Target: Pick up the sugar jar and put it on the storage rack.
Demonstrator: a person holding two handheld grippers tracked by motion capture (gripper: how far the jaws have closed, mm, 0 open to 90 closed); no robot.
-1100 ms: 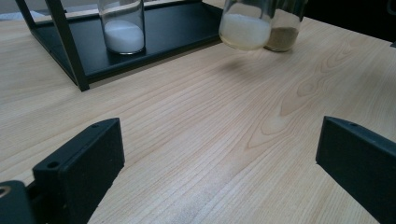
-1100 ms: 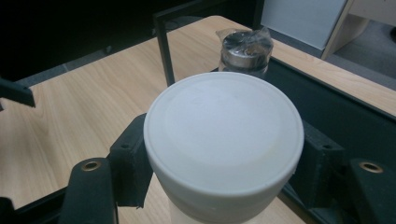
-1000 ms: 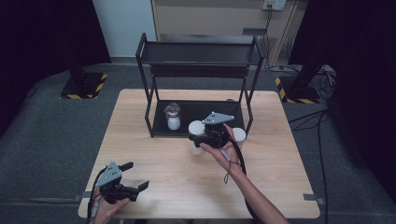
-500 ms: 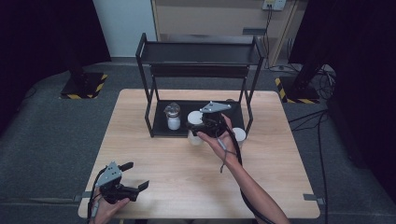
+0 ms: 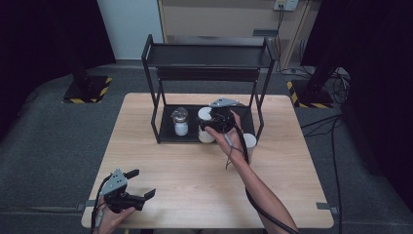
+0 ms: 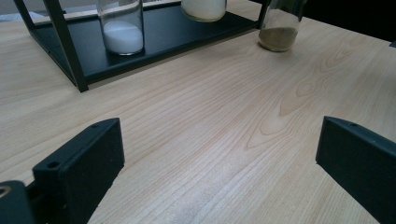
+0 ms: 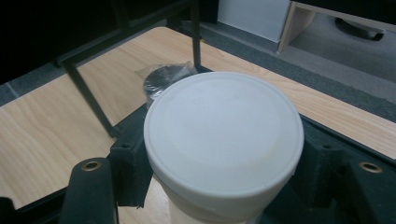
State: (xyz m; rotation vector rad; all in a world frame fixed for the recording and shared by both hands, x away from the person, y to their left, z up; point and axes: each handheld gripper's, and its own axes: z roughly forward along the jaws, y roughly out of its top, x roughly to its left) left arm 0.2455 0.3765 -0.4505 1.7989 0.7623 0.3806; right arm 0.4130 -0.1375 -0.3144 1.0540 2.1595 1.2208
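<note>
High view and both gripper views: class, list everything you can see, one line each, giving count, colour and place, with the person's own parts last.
Table: one, light wood, centre of a grey carpeted floor.
Rack: one, black metal, two shelves, at the table's far edge.
Glass jar: one, clear with white powder, on the rack's bottom shelf, left.
White jar: one, white lid, held over the bottom shelf next to the glass jar.
Brown-powder jar: one, clear, on the table just outside the rack's right post.
Left tool: one, black, jaws open, near the table's near left corner.
Right tool: one, black, shut on the white jar.
Right forearm: one, reaching from the bottom edge to the rack.
</note>
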